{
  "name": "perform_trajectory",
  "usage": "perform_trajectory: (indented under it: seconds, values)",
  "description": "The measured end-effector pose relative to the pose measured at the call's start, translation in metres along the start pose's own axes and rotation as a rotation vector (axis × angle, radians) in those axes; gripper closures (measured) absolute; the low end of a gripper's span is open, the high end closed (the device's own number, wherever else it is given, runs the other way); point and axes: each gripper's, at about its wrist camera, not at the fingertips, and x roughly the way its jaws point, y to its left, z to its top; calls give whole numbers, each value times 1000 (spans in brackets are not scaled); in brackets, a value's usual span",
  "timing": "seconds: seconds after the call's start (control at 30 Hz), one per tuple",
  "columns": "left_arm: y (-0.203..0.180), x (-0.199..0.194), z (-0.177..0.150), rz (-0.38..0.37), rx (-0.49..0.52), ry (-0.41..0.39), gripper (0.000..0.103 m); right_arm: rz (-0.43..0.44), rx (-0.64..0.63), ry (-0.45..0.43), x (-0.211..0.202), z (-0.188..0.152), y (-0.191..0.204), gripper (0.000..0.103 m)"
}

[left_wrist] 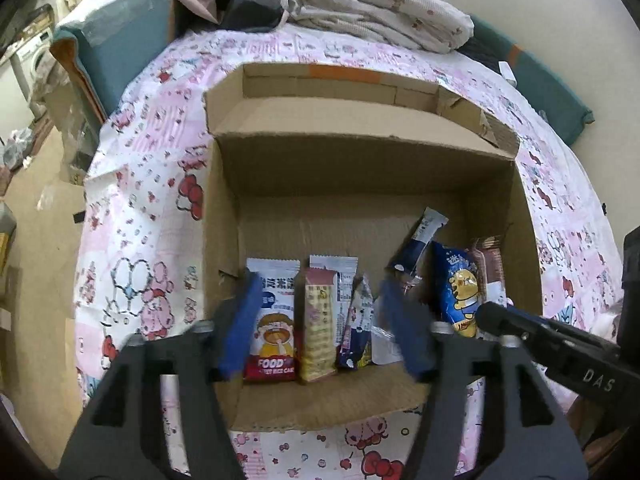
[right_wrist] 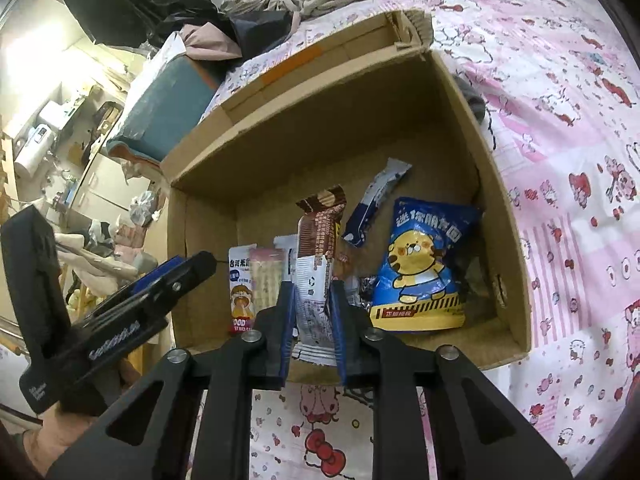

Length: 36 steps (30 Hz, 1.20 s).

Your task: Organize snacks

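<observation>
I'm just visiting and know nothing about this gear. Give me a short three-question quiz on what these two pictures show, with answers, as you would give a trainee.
1. True or false: the snacks sit inside a cardboard box on a pink patterned cloth.
2. Which packet stands between the pads of the right hand-held gripper?
A. the blue tiger bag
B. the brown-and-white wafer packet
C. the red rice cake packet
3. Fill in: the left hand-held gripper has its jaws ____ above the row of packets.

Key: 1 true; 2 B; 3 open, holding nothing.
</observation>
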Motion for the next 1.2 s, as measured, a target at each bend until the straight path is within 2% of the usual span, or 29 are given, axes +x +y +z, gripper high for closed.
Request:
perform_trajectory:
  seconds: [0.03, 0.07, 0.13, 0.2, 0.43, 0.57, 0.63, 0.73, 0.8, 0.93, 1.03, 1.2]
  values:
    - [0, -5, -1, 6, 3, -16, 26, -4, -6, -8, -2, 0, 1, 63]
    - [0, -8, -1, 5, 5, -27, 22, -6, -9, -18, -5, 0, 2, 38]
    - [0, -16, -1, -1, 21, -54, 22, -19, -10, -55, -12, 0, 4, 17]
    - [0, -24, -1, 43, 35, -82, 22, -32, -30, -80, -18, 0, 8, 17]
    - [5, -54, -1, 90, 24, -159, 22, -58, -79, -163, -52, -10, 25, 15]
    - [6, -71, -9, 83, 22, -186, 22, -83, -143, -242, -74, -23, 41, 5]
    - [9, -82, -16, 75, 14, -209, 22, -112, -189, -289, -83, -32, 48, 5]
    - [12, -96, -25, 76, 17, -232, 22, -147, -183, -319, -93, -40, 47, 5]
    - [16, -105, -32, 81, 22, -241, 12, -160, -172, -337, -99, -44, 44, 5]
    - [24, -122, -47, 77, 13, -273, 11, -192, -216, -376, -108, -55, 51, 4]
    - [28, -130, -57, 95, 11, -296, 0, -210, -209, -373, -108, -63, 50, 4]
    - [36, -131, -70, 85, -13, -289, 0, -213, -208, -403, -113, -72, 53, 4]
